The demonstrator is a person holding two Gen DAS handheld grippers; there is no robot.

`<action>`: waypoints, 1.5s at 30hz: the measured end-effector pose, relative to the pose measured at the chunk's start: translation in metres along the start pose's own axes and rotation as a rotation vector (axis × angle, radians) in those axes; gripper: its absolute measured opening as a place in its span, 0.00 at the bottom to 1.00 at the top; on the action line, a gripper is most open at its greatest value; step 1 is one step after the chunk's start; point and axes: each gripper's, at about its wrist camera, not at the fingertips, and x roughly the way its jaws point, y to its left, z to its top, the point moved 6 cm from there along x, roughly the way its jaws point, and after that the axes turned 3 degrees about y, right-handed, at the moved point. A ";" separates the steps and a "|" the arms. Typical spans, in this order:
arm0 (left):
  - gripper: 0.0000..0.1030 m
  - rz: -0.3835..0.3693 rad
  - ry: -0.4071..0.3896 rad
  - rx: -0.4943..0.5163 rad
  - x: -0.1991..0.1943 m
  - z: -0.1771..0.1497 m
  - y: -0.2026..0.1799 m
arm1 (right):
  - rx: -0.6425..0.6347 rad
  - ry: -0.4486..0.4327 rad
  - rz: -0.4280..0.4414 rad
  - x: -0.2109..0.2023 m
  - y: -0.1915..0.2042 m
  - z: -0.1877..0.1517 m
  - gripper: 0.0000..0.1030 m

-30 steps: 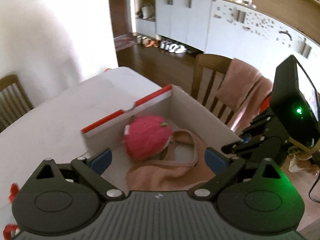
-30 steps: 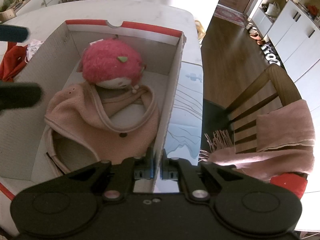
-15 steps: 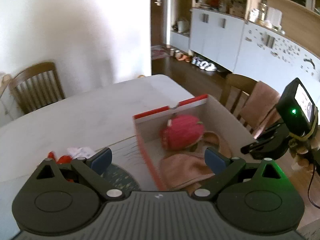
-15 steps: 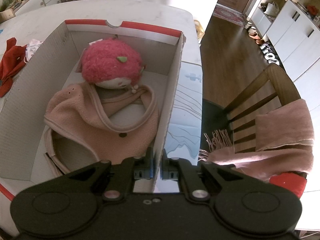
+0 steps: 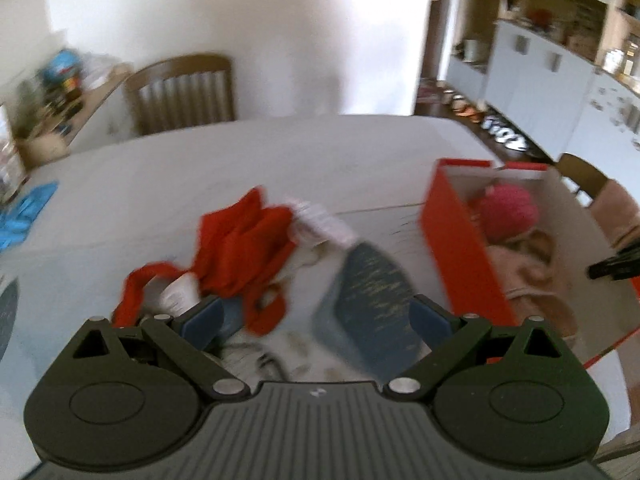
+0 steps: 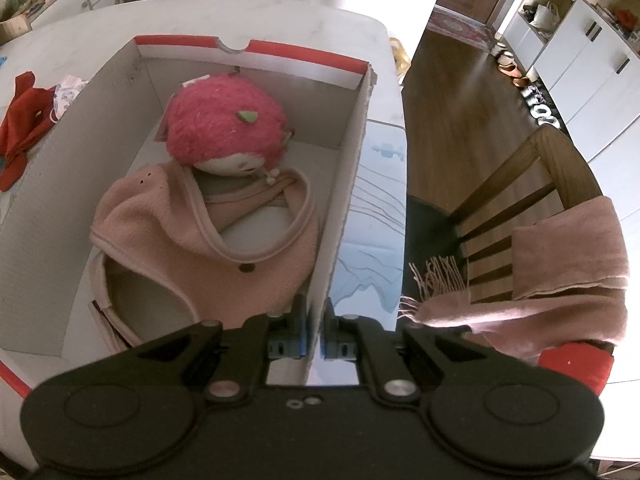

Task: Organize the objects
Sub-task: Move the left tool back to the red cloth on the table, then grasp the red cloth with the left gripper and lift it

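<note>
Two grippers are seen around one landmark, the red-and-white cardboard box (image 6: 356,168) on the white table (image 5: 248,156). The right gripper (image 6: 314,332) is pressed together on the box's right-hand wall, pinching the cardboard edge between its blue pads near the box's near corner. Inside the box, a fluffy pink hat (image 6: 226,124) is lodged toward the far end wall, and a pale pink fleece bonnet (image 6: 224,240) is laid nearer the gripper, touching the hat. The left gripper (image 5: 316,316) is held above the table outside the box's left wall, jaws spread wide, nothing between the pads. Beyond it, left of the box, a crumpled red garment (image 5: 236,256) is heaped, with a small patterned white cloth (image 5: 320,220) touching its box-side edge; the left view is motion-blurred. A dark blue-grey mat (image 5: 368,296) is spread between the garment and the box. To the right of the box, a wooden chair (image 6: 532,184) is draped with a pink fringed scarf (image 6: 560,280).
</note>
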 end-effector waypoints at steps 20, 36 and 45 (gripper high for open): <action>0.96 0.062 0.025 0.033 0.065 0.016 0.057 | 0.006 0.016 -0.006 -0.002 0.002 -0.002 0.05; 0.96 0.048 0.149 0.272 0.175 0.049 0.050 | 0.021 0.051 -0.017 0.003 0.002 -0.001 0.06; 0.96 -0.013 0.210 0.179 0.204 0.048 0.071 | 0.031 0.070 -0.020 0.005 0.002 -0.002 0.06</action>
